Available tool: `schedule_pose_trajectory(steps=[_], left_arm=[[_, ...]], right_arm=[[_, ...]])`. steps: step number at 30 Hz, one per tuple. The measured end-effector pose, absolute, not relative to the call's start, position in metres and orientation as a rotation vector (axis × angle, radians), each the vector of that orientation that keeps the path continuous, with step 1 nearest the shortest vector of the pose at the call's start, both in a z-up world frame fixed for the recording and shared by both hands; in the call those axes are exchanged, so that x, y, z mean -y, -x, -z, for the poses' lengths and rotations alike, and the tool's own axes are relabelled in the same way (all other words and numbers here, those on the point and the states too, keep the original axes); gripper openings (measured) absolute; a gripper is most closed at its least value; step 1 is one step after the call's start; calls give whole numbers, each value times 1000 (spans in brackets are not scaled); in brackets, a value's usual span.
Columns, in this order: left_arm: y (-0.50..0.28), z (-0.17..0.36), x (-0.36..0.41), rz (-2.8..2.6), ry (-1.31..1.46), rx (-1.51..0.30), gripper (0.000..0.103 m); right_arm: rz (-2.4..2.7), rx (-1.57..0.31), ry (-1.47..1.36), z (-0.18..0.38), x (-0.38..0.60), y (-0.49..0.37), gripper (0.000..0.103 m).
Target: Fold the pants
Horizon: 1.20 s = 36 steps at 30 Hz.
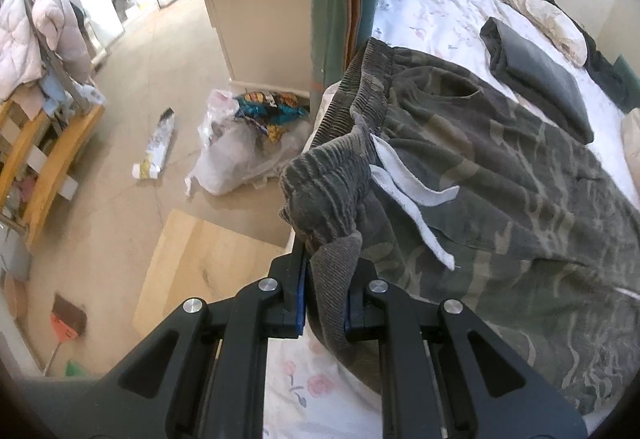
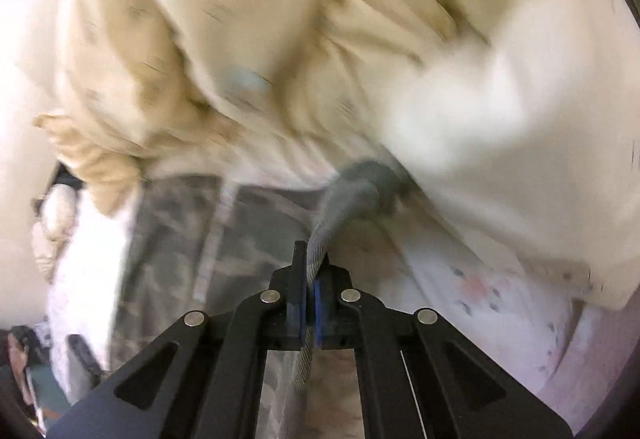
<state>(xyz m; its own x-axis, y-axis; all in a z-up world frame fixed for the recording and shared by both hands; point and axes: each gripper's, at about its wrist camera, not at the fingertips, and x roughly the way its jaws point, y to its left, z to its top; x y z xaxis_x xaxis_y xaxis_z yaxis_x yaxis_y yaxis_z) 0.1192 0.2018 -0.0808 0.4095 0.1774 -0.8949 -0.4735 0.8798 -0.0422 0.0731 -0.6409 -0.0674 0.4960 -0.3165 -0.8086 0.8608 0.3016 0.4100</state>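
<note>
Camouflage pants point(image 1: 500, 191) with a ribbed grey waistband and a white drawstring point(image 1: 404, 195) lie spread on the bed. My left gripper point(image 1: 326, 275) is shut on a bunched corner of the waistband at the bed's left edge. In the blurred right wrist view my right gripper point(image 2: 310, 275) is shut on a grey ribbed hem of the pants point(image 2: 176, 239), held just above the sheet. The rest of the pants lies flat to its left.
A folded dark grey garment point(image 1: 536, 75) lies on the floral sheet point(image 1: 432, 11) beyond the pants. A cream duvet point(image 2: 248, 39) is piled close ahead of the right gripper. A plastic bag point(image 1: 240, 155) and a wooden board point(image 1: 200, 263) lie on the floor left of the bed.
</note>
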Motion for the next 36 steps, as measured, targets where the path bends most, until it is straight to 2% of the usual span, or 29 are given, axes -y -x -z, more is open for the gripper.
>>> schedule_pose_trajectory(steps=[5,13,17,22,26,29,30,32,33,34,36], left_arm=[[-143,58,-211,-376,332,-1154,10],[-248,22,-201,-301,157,-1195,10],[-331,32,-188,-286,5,-1224,10],[-415,93,-180,-305,-115,-1302,10],[-449,132,-177,-325,-128,-1336,11],[-453,146,-177,-326,-115,-1333,17],[-453,143,-179,-321,-97,-1325,21],[-448,136,-178,-301,-54,-1293,52],[-445,131,-178,-292,-37,-1275,79],[-438,122,-179,-280,-13,-1231,85],[-421,102,-178,-287,-7,-1150,85]], right_arm=[[726,-590,-882,13,636,-128,2],[624,-692,-611,-17,630,-283,2],[607,-852,-466,11,629,-381,2],[631,-1020,-316,75,623,-478,1],[623,-1094,-167,115,608,-525,1],[621,-1169,-92,137,603,-540,2],[610,-1173,-88,141,601,-540,3],[586,-1200,-40,148,598,-543,4],[565,-1199,-16,148,595,-542,6],[550,-1191,4,146,593,-540,9],[528,-1165,43,137,588,-534,10]])
